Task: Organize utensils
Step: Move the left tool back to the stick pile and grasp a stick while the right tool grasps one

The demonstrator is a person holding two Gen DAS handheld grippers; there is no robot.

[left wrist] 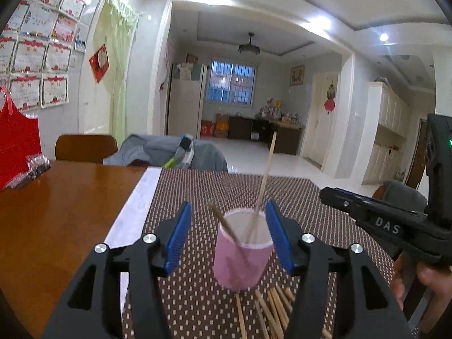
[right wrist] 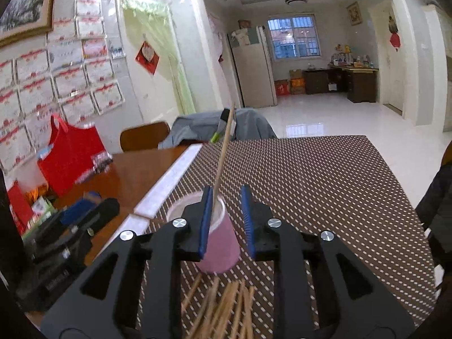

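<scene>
A pink paper cup (left wrist: 242, 250) with a white inside is set upright on the brown dotted placemat (left wrist: 296, 197); two wooden chopsticks (left wrist: 264, 182) are leaned inside. It is flanked, untouched, by the parted left gripper (left wrist: 228, 234). The right gripper (right wrist: 226, 220) is seen slightly parted, empty. Loose chopsticks (right wrist: 226, 302) are scattered beside the cup.

I see the cup (left wrist: 242, 250) standing on the patterned mat (left wrist: 296, 197), which lies on the table (left wrist: 62, 209). Two chopsticks (left wrist: 264, 182) stand in the cup, leaning apart. More loose chopsticks (left wrist: 275, 308) lie on the mat just near of the cup. My left gripper (left wrist: 229, 234) sits with the cup between its spread fingers, not touching. My right gripper (right wrist: 226, 220) is to the right, above the cup. A bag (right wrist: 70, 155) stands far left on the table; a chair (left wrist: 84, 148) is behind the table.
</scene>
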